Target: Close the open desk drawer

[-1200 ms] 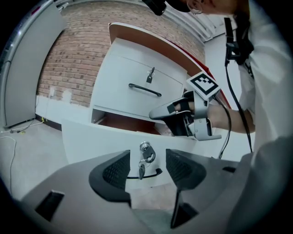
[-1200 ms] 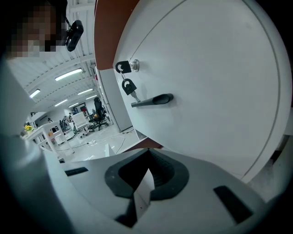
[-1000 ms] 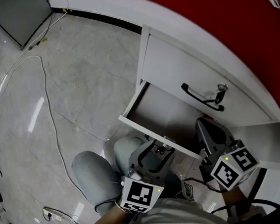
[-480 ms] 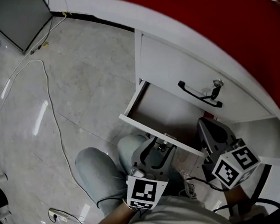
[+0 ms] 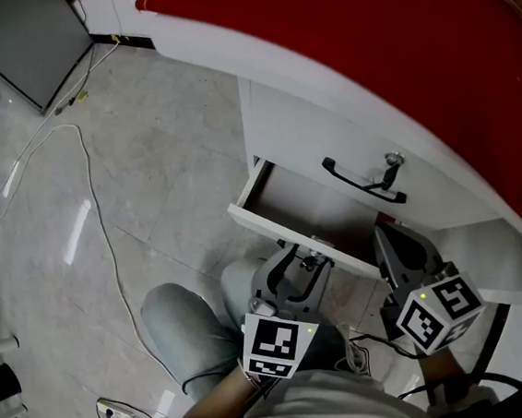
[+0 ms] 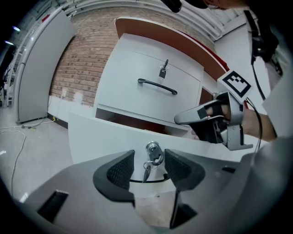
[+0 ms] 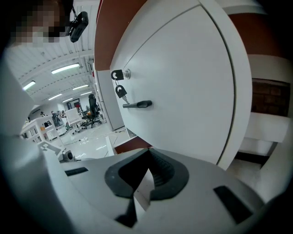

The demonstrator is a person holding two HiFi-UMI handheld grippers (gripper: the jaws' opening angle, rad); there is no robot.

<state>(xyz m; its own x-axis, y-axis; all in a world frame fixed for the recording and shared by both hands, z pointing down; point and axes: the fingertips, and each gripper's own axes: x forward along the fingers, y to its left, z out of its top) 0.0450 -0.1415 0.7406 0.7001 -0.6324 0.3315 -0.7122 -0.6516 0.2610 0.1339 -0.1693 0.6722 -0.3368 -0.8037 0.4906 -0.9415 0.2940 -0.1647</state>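
White laminate drawer [image 5: 309,209], item one: stands part open out of the red-topped desk [image 5: 392,41], below a closed upper front [image 5: 309,133] with a black handle [image 5: 362,182]. Item two: my left claw [image 6: 149,165], jaws wide and holding nothing, squared to the drawer's face, its lock [image 6: 153,148] and hanging key [image 6: 144,172] between the pads at 12 o'clock. Item three: my right claw [image 7: 145,179], jaws pinched together, empty, at 3 o'clock of the left. Step in hand, by my reckoning: the push. The next move calls for a straight, level shove toward 12 o'clock, with pressure kept off the key.
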